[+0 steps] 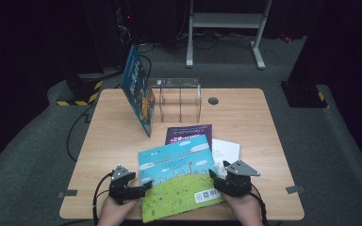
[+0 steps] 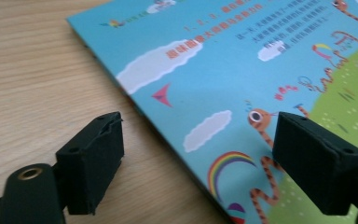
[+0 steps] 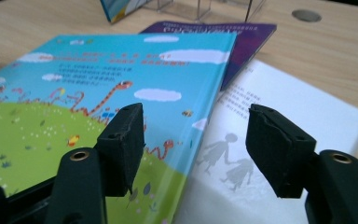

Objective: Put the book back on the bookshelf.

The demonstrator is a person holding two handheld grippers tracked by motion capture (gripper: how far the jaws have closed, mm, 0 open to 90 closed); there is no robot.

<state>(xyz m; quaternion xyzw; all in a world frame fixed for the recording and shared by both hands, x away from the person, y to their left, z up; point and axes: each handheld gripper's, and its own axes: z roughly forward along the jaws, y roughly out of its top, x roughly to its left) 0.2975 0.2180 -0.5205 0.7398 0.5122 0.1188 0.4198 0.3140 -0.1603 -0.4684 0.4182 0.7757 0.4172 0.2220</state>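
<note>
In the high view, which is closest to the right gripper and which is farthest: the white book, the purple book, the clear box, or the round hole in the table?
From the right gripper:
1. White book, just beyond it.
2. Purple book, farther back, toward the middle.
3. Clear box and round hole, both at the table's far edge, too close to call.

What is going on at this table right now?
A person works two hand-held grippers at either side of a blue and green picture book lying flat on top of a purple book and a white book. The left gripper and right gripper both stand open at its edges, gripping nothing. Another book leans beside a clear plastic rack further back.
</note>
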